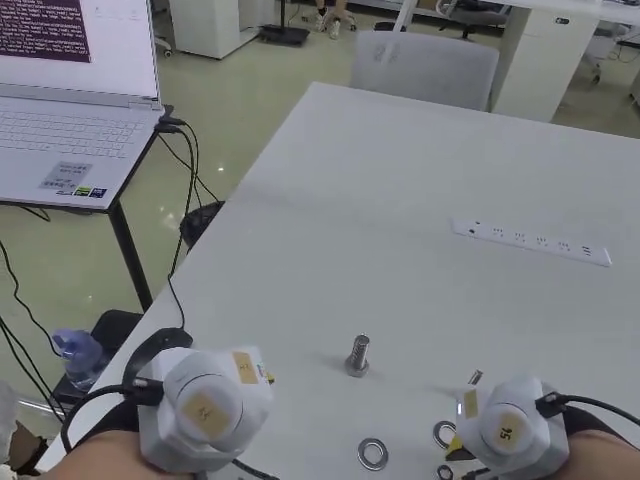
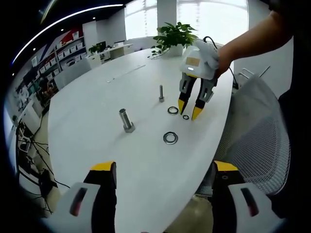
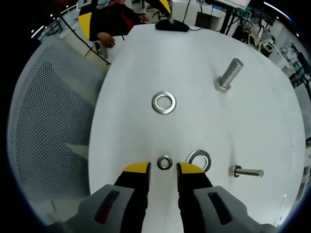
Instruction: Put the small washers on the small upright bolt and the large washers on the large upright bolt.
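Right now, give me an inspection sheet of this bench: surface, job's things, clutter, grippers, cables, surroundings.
Surface: white table.
Job's things: large bolt and small bolt stand upright with no washer on either. Large washer, second large washer and small washer lie flat.
Clutter: power strip.
Grippers: left gripper open, empty. Right gripper open, tips astride the small washer.
Cables: black cables hang beside the table.
Surroundings: laptop, chair, plant.

Shiny metal washer point(image 3: 155, 103), matt table point(image 3: 146, 58)
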A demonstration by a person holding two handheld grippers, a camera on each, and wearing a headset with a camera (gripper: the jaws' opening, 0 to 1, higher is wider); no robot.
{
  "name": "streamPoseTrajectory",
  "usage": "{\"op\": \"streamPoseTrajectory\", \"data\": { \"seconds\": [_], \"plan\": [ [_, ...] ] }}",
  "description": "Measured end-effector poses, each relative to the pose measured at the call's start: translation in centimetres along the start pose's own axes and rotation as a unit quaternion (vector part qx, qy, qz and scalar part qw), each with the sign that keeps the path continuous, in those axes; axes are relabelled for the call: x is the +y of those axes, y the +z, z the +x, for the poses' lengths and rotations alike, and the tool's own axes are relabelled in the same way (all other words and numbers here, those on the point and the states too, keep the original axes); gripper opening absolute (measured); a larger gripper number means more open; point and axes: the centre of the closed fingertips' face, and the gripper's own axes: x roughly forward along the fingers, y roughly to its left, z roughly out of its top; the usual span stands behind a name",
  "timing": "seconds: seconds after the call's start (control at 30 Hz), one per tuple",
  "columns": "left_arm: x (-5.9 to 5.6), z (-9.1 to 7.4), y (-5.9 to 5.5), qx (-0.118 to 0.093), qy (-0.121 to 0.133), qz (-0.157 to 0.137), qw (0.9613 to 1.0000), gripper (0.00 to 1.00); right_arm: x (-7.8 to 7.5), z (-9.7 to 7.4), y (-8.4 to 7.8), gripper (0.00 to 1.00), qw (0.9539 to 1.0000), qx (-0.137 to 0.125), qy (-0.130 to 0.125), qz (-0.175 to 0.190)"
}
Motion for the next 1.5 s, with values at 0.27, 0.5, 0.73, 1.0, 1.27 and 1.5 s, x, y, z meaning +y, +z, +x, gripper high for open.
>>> {"op": "streamPoseTrajectory", "data": {
  "seconds": [0.27,0.5,0.73,1.0,1.27,1.5],
  "plan": [
    [0.03,0.3,-0.29,0.001,-0.002,-0.003,1.0,0.83,0.09,0.04,0.18,0.19,1.0,0.001,-0.004,-0.006],
    [-0.16,0.37,-0.23,0.002,-0.005,-0.003,1.0,0.82,-0.16,0.13,0.23,0.15,0.9999,0.008,-0.007,0.0],
    [-0.15,0.13,-0.21,0.001,-0.006,-0.005,1.0,0.8,0.06,0.21,0.34,0.15,0.9992,0.033,-0.015,-0.014],
    [-0.43,0.11,-0.32,0.003,-0.006,-0.004,1.0,0.78,-0.03,0.27,0.33,0.15,0.9985,0.055,-0.008,0.0],
    [-0.55,0.14,-0.28,0.006,-0.008,-0.002,0.9999,0.76,0.06,0.0,0.27,0.13,0.9985,0.052,-0.012,0.012],
    [-0.63,0.06,-0.25,0.008,-0.008,-0.003,0.9999,0.75,0.3,-0.01,0.41,0.13,0.9989,0.038,-0.01,0.026]
  ]
}}
